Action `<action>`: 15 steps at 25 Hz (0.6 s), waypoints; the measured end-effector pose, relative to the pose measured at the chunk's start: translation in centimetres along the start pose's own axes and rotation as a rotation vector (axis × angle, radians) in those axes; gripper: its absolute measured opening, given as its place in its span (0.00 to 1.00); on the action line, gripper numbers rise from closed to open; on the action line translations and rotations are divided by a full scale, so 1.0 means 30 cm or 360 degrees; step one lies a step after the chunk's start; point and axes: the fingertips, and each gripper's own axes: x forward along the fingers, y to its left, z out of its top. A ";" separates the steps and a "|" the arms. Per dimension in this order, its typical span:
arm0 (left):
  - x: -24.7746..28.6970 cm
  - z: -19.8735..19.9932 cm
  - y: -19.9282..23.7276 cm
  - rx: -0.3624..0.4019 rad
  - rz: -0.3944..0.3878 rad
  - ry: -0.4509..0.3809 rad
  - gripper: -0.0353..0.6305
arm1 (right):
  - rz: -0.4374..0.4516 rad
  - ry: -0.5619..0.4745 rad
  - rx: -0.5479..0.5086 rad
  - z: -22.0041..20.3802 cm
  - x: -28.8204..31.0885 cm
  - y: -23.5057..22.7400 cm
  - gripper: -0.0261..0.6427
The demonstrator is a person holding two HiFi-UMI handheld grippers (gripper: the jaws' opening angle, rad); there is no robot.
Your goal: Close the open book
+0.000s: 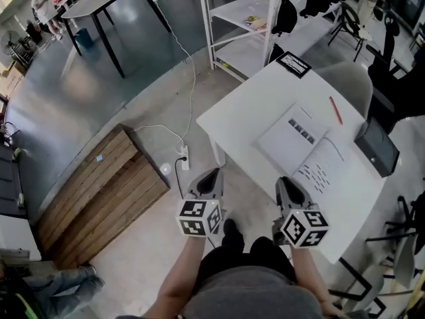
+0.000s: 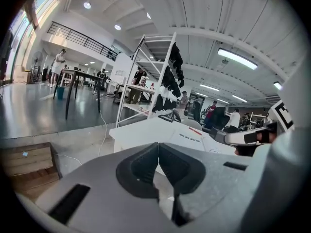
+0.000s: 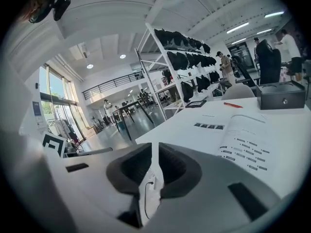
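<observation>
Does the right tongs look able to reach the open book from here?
Likely yes: the right tongs hover at the near edge of the table, with only bare top before the book; pen and box lie beyond it.

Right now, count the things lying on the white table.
4: open book in the middle, red pen beyond it, dark box to its right, marker card at the far corner.

Matt paper book (image 1: 312,153); smooth white table (image 1: 249,111); rough wood crate (image 1: 99,191); glossy floor (image 1: 133,58).
</observation>
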 end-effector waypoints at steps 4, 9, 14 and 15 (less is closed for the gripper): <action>0.056 0.017 0.015 0.0002 -0.0052 0.0022 0.06 | -0.0059 0.0007 0.0043 0.000 0.027 -0.023 0.11; 0.134 0.022 -0.016 0.0031 -0.0134 0.0073 0.06 | -0.0146 -0.0016 0.0106 0.012 0.031 -0.084 0.12; 0.235 0.043 -0.070 0.0081 -0.0211 0.0105 0.06 | -0.0211 -0.0041 0.0153 0.035 0.043 -0.158 0.12; 0.258 0.046 -0.085 0.0091 -0.0226 0.0113 0.06 | -0.0224 -0.0046 0.0164 0.041 0.046 -0.178 0.12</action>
